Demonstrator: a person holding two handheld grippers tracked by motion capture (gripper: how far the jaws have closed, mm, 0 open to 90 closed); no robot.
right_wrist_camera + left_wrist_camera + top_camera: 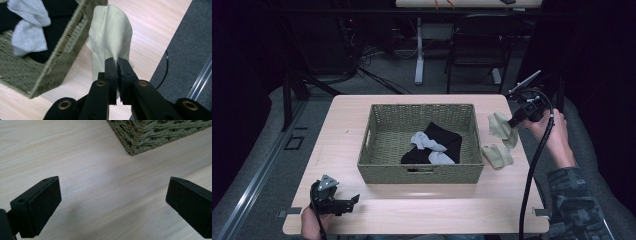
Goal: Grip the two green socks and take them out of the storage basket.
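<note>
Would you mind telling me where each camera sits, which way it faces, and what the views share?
High view: above the person's side, facing forward and down on the table; forearms and both hand-held grippers show.
Left gripper view: rides the left hand-held gripper, facing the tabletop and a basket corner; jaws apart.
Right gripper view: rides the right hand-held gripper, pinching a cream sock beside the basket.
Shared: all three see the basket.
</note>
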